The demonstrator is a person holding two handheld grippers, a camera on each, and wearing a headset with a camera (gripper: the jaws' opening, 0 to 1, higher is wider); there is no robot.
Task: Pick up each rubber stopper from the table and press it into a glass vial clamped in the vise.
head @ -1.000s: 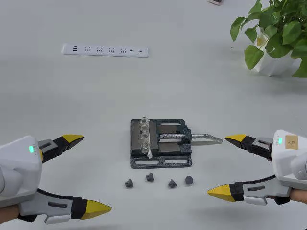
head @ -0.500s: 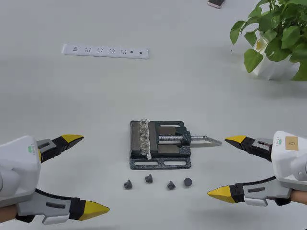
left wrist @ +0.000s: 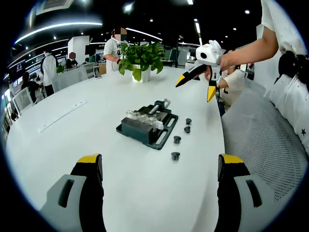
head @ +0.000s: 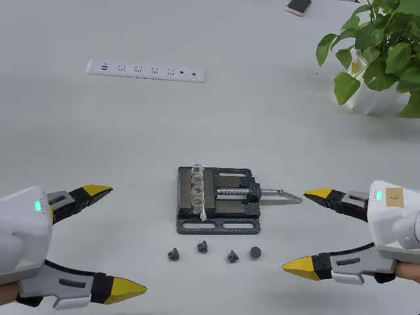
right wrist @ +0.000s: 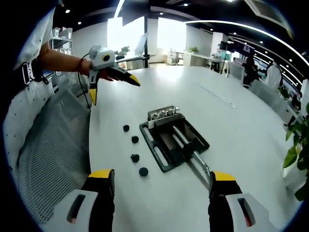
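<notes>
Both grippers hang above the white worktop (head: 275,118), one on each side of the work and well apart from it. The left gripper (head: 125,239) sits low on the person's left with its yellow-tipped jaws spread wide and nothing between them. The right gripper (head: 296,230) mirrors it on the other side, jaws just as wide apart and also empty. Its upper tip lies close to the end of the vise handle (head: 283,195) but does not touch it.

Between them stands a small dark vise (head: 226,226), flat on the worktop, with its screw and handle pointing toward the right gripper. A row of clear glass vials (head: 197,190) stands upright in the end of the vise nearer the left gripper, clamped between the vise jaws, mouths open upward. The right gripper view shows four of them side by side.

The rubber stoppers lie on the worktop in a loose row just in front of the vise, on the person's side, none touching another or the vise. There are four: the first stopper (head: 173,254) is nearest the left gripper, then the second stopper (head: 202,247), the third stopper (head: 231,256), and the fourth stopper (head: 255,252) is nearest the right gripper. All are dark grey.

Farther back, a white power strip (head: 146,70) lies flat on the worktop. A potted plant (head: 380,52) in a white pot stands at the far right corner, and a phone (head: 298,6) lies near the far edge.
</notes>
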